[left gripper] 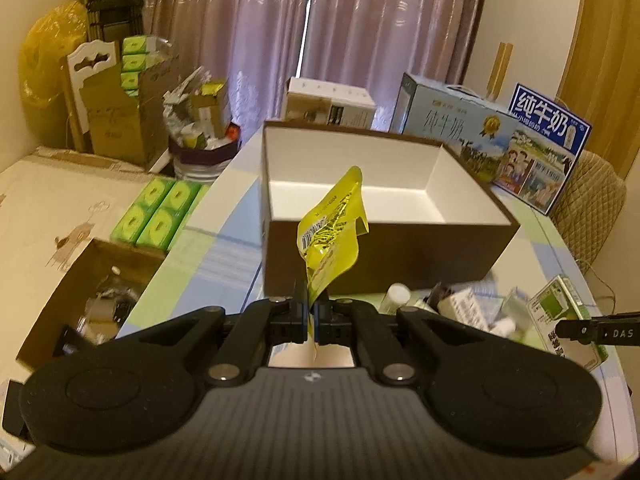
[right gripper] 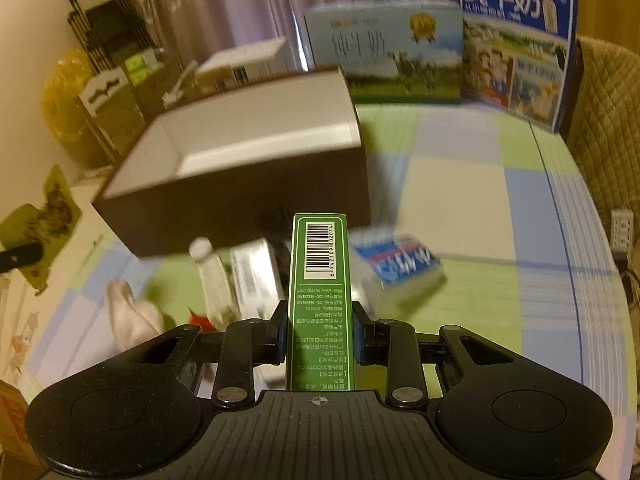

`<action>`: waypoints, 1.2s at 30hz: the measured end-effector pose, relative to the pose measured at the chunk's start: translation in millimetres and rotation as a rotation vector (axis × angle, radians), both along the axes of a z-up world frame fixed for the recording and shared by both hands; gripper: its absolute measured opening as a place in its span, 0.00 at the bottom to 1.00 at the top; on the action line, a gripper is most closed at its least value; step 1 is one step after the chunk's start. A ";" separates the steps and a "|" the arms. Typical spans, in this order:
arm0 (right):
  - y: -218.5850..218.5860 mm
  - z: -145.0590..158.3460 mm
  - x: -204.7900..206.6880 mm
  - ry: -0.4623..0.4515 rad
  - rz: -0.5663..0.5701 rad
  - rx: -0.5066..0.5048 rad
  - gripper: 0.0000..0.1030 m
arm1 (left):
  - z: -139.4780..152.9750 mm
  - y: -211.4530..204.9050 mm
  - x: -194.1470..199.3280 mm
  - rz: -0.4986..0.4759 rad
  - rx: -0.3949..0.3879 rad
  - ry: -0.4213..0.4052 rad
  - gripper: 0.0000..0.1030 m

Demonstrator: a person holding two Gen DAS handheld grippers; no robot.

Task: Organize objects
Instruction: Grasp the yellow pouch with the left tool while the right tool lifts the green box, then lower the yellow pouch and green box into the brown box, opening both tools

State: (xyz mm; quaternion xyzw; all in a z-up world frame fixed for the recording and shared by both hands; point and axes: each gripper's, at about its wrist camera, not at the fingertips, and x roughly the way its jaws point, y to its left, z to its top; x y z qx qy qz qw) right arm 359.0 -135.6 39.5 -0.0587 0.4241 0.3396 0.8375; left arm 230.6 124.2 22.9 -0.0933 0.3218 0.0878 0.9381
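Plainly, both hands are mid-carry, each with one item, and the open brown box (left gripper: 384, 240) is where they are headed. The counter (right gripper: 480, 208), under its checked green-and-blue cloth, spreads out beneath both grippers. The box stands on it just ahead of the left gripper and ahead and to the left of the right one, its white inside showing nothing in it from either view. Beyond it, at the far edge of the counter, stand two milk cartons (right gripper: 516, 40).

The right gripper (right gripper: 320, 332) has its jaws closed a narrow way onto a slim green carton (right gripper: 320, 280) with a barcode, which sticks straight out forward between the pads. The left gripper (left gripper: 312, 312) is pinched fully together on the bottom edge of a yellow foil pouch (left gripper: 332, 228), which stands up crumpled in front of it, against the box's near wall.

Below and ahead of the grippers, at the foot of the box, a loose heap waits: a small white-capped bottle (right gripper: 208, 272), a blue-and-white packet (right gripper: 400, 268) and other bits too blurred to name.

I judge the step in hand to be lifting the pair clear of the near wall. Next, each gripper needs to travel forward over the rim, dip inside and only then let go, one after the other so the items don't collide.
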 end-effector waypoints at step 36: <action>174.6 23.2 137.0 -0.100 0.095 0.080 0.26 | -30.8 -8.9 218.6 -0.066 0.025 0.114 0.01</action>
